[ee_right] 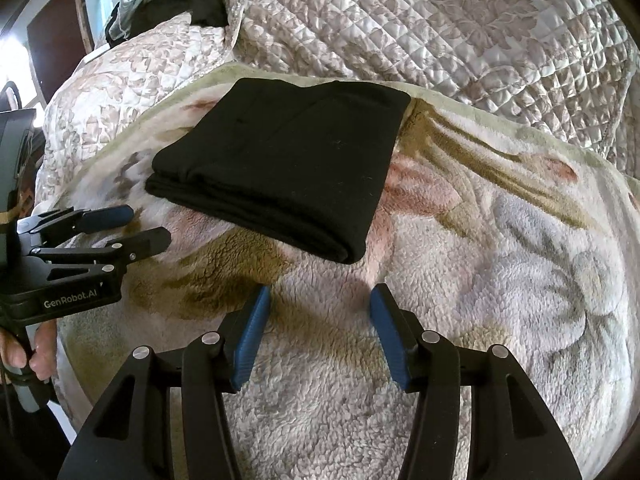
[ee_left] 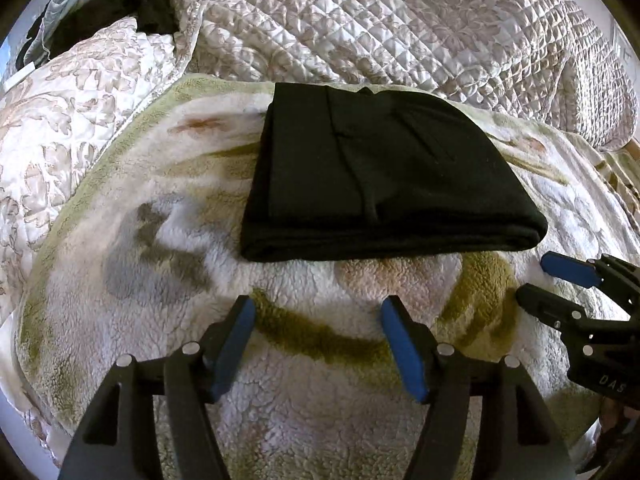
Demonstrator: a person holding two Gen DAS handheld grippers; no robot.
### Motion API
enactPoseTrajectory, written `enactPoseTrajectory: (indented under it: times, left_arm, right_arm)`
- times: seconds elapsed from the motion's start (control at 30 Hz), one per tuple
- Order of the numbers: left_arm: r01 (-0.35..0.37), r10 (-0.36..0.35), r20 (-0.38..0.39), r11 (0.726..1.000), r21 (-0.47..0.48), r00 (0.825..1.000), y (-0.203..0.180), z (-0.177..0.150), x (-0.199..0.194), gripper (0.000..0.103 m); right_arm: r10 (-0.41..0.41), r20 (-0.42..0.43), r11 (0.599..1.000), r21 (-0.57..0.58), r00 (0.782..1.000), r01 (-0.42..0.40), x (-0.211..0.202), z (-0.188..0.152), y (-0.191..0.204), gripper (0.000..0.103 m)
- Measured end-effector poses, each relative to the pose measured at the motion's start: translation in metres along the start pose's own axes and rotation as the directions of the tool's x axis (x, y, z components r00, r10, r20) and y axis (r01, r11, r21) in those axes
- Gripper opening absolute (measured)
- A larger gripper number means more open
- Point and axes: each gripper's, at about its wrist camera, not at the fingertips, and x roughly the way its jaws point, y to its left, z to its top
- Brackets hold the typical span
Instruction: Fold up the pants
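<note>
The black pants (ee_left: 380, 176) lie folded into a thick flat rectangle on a fluffy floral blanket (ee_left: 160, 280). They also show in the right wrist view (ee_right: 288, 168). My left gripper (ee_left: 318, 316) is open and empty, hovering just in front of the folded edge. My right gripper (ee_right: 320, 304) is open and empty, just in front of the pants' near corner. The right gripper shows at the right of the left wrist view (ee_left: 536, 276), the left gripper at the left of the right wrist view (ee_right: 148, 224). Neither touches the pants.
A quilted floral bedspread (ee_left: 400, 20) is bunched behind the blanket. A pillow (ee_left: 72, 112) lies at the left, with dark clothing (ee_left: 132, 0) heaped at the back left. The blanket (ee_right: 520, 240) spreads wide to the right of the pants.
</note>
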Motion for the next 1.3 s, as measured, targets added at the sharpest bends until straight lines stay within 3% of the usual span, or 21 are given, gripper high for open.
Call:
enactPoseTrajectory:
  times: [1.3]
  left_arm:
    - [-0.006, 0.006, -0.008, 1.0, 0.001, 1.0, -0.0019, 0.001, 0.004, 0.073]
  right_arm:
    - [-0.002, 0.002, 1.0, 0.0, 1.0, 0.002, -0.0001, -0.0005, 0.0005, 0.053]
